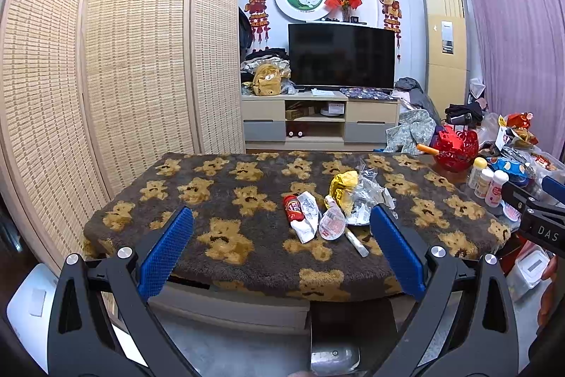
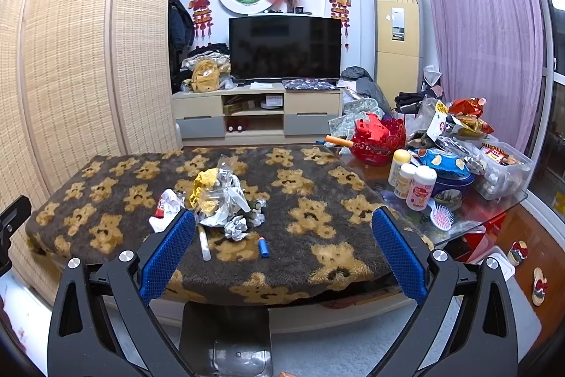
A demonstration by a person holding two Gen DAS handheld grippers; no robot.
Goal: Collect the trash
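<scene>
A pile of trash lies on the bear-patterned blanket (image 1: pixel 226 196): a red wrapper (image 1: pixel 293 208), a white crumpled wrapper (image 1: pixel 308 218), a yellow wrapper (image 1: pixel 342 186), clear plastic (image 1: pixel 367 196) and a white stick (image 1: pixel 356 242). The right wrist view shows the same pile (image 2: pixel 219 196), a foil ball (image 2: pixel 236 228), the white stick (image 2: pixel 204 246) and a small blue lighter (image 2: pixel 263 247). My left gripper (image 1: pixel 282 257) is open and empty before the table's near edge. My right gripper (image 2: pixel 282 257) is open and empty, likewise short of the table.
A dark bin (image 2: pixel 226 338) stands on the floor below the table's near edge. Bottles (image 2: pixel 418 188), a red basket (image 2: pixel 379 140), snack bags and a pink hairbrush (image 2: pixel 441 218) crowd the glass table at the right. A folding screen (image 1: pixel 106 59) stands left.
</scene>
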